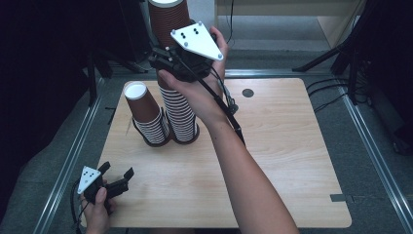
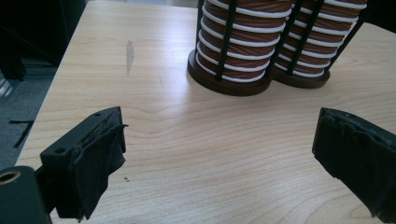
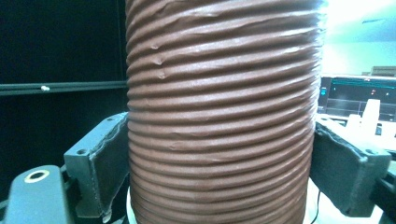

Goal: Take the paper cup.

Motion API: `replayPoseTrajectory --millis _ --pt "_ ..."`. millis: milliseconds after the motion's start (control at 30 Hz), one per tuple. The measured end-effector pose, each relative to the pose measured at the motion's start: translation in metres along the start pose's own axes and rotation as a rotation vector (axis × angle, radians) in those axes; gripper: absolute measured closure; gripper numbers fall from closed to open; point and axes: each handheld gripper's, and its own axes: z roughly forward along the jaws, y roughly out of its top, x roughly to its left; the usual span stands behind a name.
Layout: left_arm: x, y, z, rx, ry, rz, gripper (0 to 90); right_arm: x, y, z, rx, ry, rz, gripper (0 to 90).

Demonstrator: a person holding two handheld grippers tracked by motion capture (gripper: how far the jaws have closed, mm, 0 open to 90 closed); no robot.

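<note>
Two stacks of brown ribbed paper cups stand in a black double holder (image 2: 229, 86) at the back left of the wooden table (image 1: 282, 161). The short stack (image 1: 145, 114) is on the left, the tall stack (image 1: 178, 114) beside it on the right. High above the table, my right gripper (image 1: 159, 57) is shut on the top cup (image 3: 219, 116) of the tall stack, with a jaw pressed on each side. At the table's front left corner my left gripper (image 1: 118, 176) rests open with nothing between its jaws, its fingers (image 2: 98, 149) pointed toward the holder.
A round cable hole (image 1: 248, 92) lies at the table's back middle. A grey smear (image 2: 130, 53) marks the wood left of the holder. Metal rails (image 1: 375, 161) run along both sides of the table, with dark stands and cables (image 1: 331, 92) beyond.
</note>
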Motion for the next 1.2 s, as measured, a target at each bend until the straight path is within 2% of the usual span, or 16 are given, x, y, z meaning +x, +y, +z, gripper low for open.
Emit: replayPoseTrajectory --millis 233,467,667,700,1000,1200 --pt "0.001 0.000 0.000 -0.003 -0.003 -0.010 2.6 -0.009 0.001 -0.012 -0.009 -0.008 -0.013 13.3" --pt "0.000 0.000 0.000 -0.001 -0.001 -0.003 2.6 -0.026 -0.005 -0.029 0.001 -0.027 -0.015 13.3" --pt "0.000 0.000 0.000 0.005 0.002 0.007 2.6 -0.034 -0.009 -0.039 0.002 -0.035 -0.017 13.3" --pt "-0.001 0.000 0.000 0.004 0.003 0.005 2.6 -0.037 -0.011 -0.046 0.001 -0.038 -0.017 13.3" --pt "-0.002 0.000 0.000 -0.002 0.006 0.007 2.6 -0.050 -0.026 -0.064 0.015 -0.055 -0.030 13.3" --pt "-0.004 0.000 0.000 -0.002 0.011 0.030 2.6 -0.059 -0.038 -0.076 0.030 -0.059 -0.025 13.3"
